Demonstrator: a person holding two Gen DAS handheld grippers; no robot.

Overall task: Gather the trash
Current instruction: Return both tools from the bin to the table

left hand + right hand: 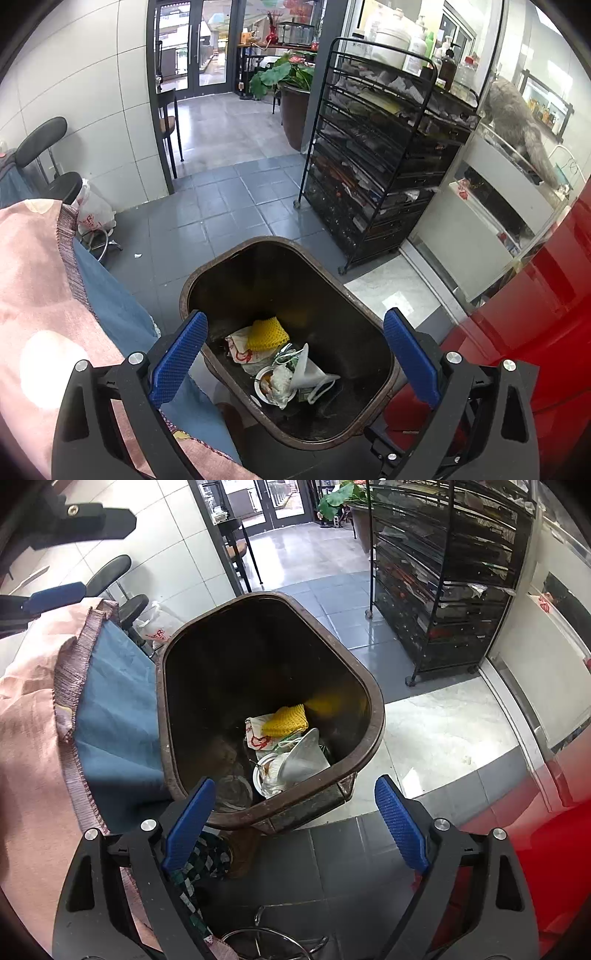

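Note:
A brown trash bin [221, 258] stands on the tiled floor beside a table with a pink and blue cloth [44, 280]. Inside lie a yellow foam net [266, 334], a crumpled printed wrapper [240, 350], a white cup [306, 373] and a paper plate [264, 384]. My left gripper [295, 354] is open and empty, hovering over the bin. My right gripper [295, 819] is open and empty above the bin's near rim [280, 808]; the yellow net [286, 720], the cup [303, 760] and a clear plastic lid [232, 790] show inside. The left gripper's blue finger [55, 592] shows at the upper left.
A black wire rack [380, 158] full of clutter stands right of the bin. A black stool [48, 162] and a white plastic bag [94, 210] sit at the wall on the left. A red object [535, 332] fills the right edge. A grey cat [517, 122] stands on a counter.

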